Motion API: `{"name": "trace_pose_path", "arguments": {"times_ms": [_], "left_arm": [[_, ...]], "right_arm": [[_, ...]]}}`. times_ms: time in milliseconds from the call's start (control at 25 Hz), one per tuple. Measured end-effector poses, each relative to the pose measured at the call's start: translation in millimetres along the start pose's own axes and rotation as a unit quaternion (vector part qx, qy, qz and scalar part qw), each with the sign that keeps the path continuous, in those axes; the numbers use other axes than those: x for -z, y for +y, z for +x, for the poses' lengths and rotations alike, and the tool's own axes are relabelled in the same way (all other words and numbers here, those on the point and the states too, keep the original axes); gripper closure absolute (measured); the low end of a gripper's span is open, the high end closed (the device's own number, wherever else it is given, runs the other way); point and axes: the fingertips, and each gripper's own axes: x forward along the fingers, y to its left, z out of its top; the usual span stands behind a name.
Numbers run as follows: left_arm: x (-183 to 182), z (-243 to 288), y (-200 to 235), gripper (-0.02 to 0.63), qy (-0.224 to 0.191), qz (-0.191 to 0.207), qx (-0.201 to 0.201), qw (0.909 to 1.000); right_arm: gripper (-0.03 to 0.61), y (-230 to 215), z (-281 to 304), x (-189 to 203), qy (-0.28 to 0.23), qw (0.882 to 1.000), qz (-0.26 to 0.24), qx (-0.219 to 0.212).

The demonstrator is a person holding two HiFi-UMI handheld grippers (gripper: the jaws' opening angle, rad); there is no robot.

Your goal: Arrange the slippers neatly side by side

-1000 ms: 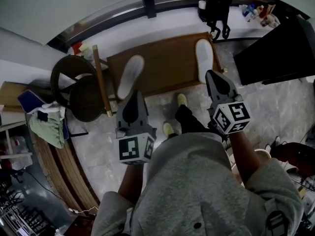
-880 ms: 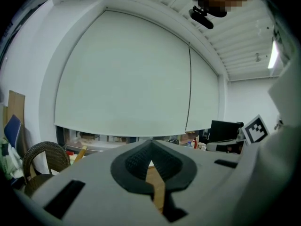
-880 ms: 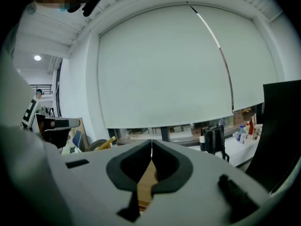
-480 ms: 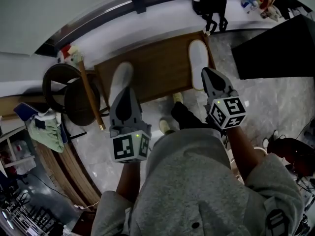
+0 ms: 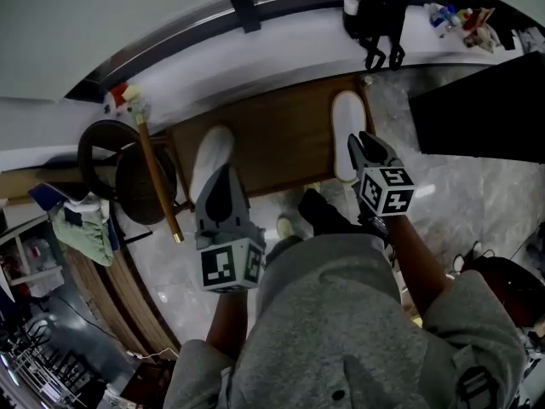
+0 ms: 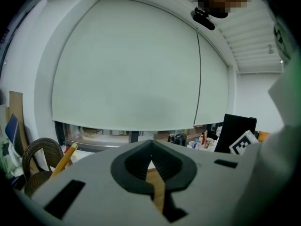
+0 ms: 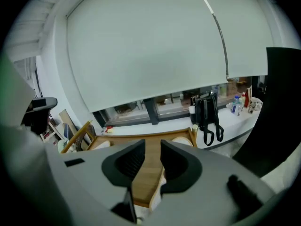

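Lowest in the head view, the person's grey sleeves (image 5: 443, 313) reach up the frame towards two tools. The left hand-held gripper (image 5: 223, 174) is clenched with nothing in it, its tip just below the near end of a white slipper (image 5: 211, 150) at centre left. The right hand-held gripper (image 5: 361, 141) has just been spreading its jaws and stands released. Only bare wood shows in the gap, and its tip overlaps the near end of the other white slipper (image 5: 347, 124), right of centre. Both slippers lie on the low wooden surface (image 5: 277, 135), well apart, near its opposite ends. The step in hand looks like the approach to a first pick. Next, the right jaws would need to straddle that slipper's edge, close, and carry it across beside its mate, toes level.
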Motion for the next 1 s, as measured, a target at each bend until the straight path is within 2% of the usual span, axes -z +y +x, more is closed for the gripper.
{"name": "trace_pose_path", "arguments": {"times_ms": [120, 240, 440, 760, 1000], "left_arm": [[2, 7, -1, 0.6, 0.006, -0.004, -0.011, 0.9999], [8, 12, -1, 0.601, 0.015, -0.002, -0.022, 0.9996], [16, 19, 4, 0.6, 0.035, -0.003, -0.04, 0.9986], [16, 22, 6, 0.601, 0.045, 0.005, -0.06, 0.9972], [14, 23, 1, 0.6, 0.05, 0.01, -0.061, 0.9969]], "right_arm": [[0.459, -22, 22, 15, 0.03, 0.999, -0.003, 0.025], [0.451, -40, 43, 35, 0.059, 0.997, -0.001, 0.046], [0.442, -49, 73, 70, 0.113, 0.992, 0.008, 0.05], [0.437, -68, 92, 100, 0.143, 0.987, 0.035, 0.071], [0.442, -75, 105, 106, 0.158, 0.982, 0.058, 0.083]]}}
